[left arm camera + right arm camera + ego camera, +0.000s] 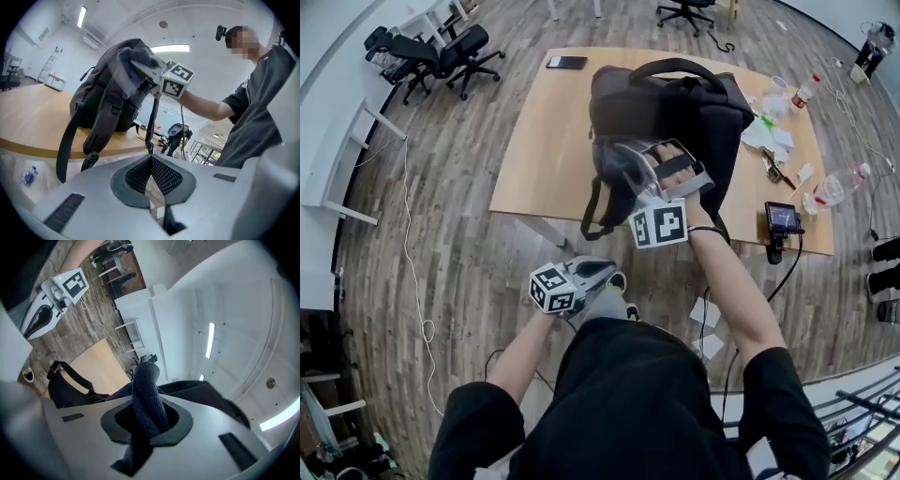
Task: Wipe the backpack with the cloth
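The backpack (675, 117) stands upright at the near edge of the tabletop (539, 141), within reach. The right gripper (639, 167) pinches the cloth (146, 390) against its front for rubbing. The left gripper (591, 274), jaws together and empty, hangs below.

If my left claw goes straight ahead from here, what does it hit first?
Likely the thin strap hanging off the backpack at the table edge; depth is unclear.

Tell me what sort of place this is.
Probably an office or lab workroom: rolling office chairs stand around, there is a large wooden table, and a white cable trails across the plank floor.
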The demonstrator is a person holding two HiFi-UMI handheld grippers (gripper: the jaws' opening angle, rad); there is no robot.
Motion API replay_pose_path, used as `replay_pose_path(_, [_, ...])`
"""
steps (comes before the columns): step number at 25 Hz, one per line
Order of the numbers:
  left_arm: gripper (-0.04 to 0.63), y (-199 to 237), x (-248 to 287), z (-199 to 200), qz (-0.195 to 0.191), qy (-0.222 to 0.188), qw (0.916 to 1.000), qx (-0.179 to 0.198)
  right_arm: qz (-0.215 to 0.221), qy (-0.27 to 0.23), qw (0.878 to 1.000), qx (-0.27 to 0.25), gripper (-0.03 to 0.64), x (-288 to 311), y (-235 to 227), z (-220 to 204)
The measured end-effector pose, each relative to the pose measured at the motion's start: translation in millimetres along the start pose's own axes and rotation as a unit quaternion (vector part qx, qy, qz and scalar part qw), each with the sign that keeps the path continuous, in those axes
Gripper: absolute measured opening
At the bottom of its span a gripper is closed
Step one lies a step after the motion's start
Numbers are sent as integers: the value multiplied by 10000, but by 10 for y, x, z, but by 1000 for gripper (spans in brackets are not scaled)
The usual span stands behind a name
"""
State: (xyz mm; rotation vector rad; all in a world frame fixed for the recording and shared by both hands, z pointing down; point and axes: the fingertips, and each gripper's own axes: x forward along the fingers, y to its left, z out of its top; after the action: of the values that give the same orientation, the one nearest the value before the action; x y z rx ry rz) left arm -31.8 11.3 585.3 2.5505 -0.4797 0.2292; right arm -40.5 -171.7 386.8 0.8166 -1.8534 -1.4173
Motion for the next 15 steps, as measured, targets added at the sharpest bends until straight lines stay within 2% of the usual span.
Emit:
replay_pose_path(4, [15, 19, -104, -80, 157, -149, 9993, -318, 433, 368, 9976, 407, 46, 104, 848, -137])
replay_pose_path(7, [15, 81, -192, -122, 317, -226, 9979, -512, 849, 710, 9931, 391, 46, 181, 1449, -235])
replay_pose_path(11, [15, 149, -259, -78, 446, -347, 9968, -561, 915, 910, 9900, 574, 46, 208, 1826, -326])
replay_pose_path(15, [15, 211, -369, -29, 604, -453, 9954, -584, 1082, 865, 9873, 774, 46, 188, 2090, -303])
